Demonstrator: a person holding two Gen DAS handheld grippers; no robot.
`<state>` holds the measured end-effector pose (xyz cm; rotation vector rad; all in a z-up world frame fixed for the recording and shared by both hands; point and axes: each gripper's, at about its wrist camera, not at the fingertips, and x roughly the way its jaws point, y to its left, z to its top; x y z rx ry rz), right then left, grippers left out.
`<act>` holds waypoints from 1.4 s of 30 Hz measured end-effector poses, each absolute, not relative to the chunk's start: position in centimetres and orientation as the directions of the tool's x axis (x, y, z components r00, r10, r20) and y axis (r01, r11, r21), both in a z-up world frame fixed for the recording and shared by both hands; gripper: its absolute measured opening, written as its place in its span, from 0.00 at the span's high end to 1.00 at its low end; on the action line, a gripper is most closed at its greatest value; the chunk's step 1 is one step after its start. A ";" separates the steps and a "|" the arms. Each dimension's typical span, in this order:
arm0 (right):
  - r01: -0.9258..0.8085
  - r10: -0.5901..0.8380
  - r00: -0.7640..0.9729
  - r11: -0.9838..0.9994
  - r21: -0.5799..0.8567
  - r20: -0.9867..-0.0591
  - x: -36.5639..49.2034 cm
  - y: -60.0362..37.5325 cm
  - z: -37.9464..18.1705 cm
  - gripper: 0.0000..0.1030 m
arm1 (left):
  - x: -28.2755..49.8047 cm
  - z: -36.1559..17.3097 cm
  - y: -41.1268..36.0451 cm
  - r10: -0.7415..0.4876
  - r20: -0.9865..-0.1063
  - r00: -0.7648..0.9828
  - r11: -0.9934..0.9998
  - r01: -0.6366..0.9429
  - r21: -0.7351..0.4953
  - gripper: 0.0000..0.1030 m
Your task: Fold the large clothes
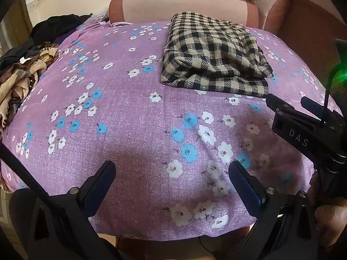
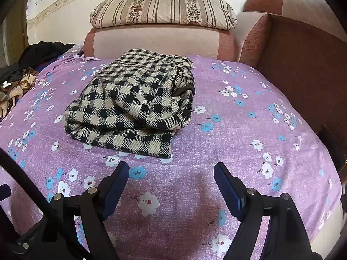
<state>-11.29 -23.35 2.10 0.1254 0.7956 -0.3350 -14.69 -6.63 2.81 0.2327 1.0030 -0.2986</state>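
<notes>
At the far left edge of the bed [image 1: 121,112], a heap of unfolded clothes [image 1: 23,73] waits. The left hand-held gripper [image 1: 172,186] hovers spread and empty over bare floral sheet. Right of centre, toward the far side, the checked garment [image 2: 132,104] lies folded in a thick stack, apparently finished. The right hand-held gripper [image 2: 171,181] hangs just near of it, jaws wide, gripping nothing. The next move likely calls for fetching another piece from the heap

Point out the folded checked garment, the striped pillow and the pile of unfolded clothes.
folded checked garment [image 2: 130,104], right wrist view, middle of its top layer.
striped pillow [image 2: 162,8], right wrist view, centre of its front face.
pile of unfolded clothes [image 1: 23,73], left wrist view, on the tan patterned fabric.
</notes>
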 end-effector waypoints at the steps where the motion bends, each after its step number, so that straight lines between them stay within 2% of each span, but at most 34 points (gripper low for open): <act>1: 0.340 -0.248 0.651 0.940 -0.017 -0.718 -11.3 -23.3 2.1 0.18 | -14.7 2.8 -6.6 -0.139 -0.854 0.501 0.935 0.351 0.053 0.00; 16: 0.338 -0.250 0.654 0.941 -0.020 -0.714 -11.3 -23.2 2.1 0.17 | -14.7 2.5 -6.8 -0.151 -0.861 0.486 0.936 0.350 0.033 0.00; 42: 0.375 -0.307 0.694 0.926 -0.038 -0.652 -12.2 -23.4 3.5 0.17 | -14.9 2.6 -6.8 -0.171 -0.858 0.485 0.932 0.363 0.020 0.00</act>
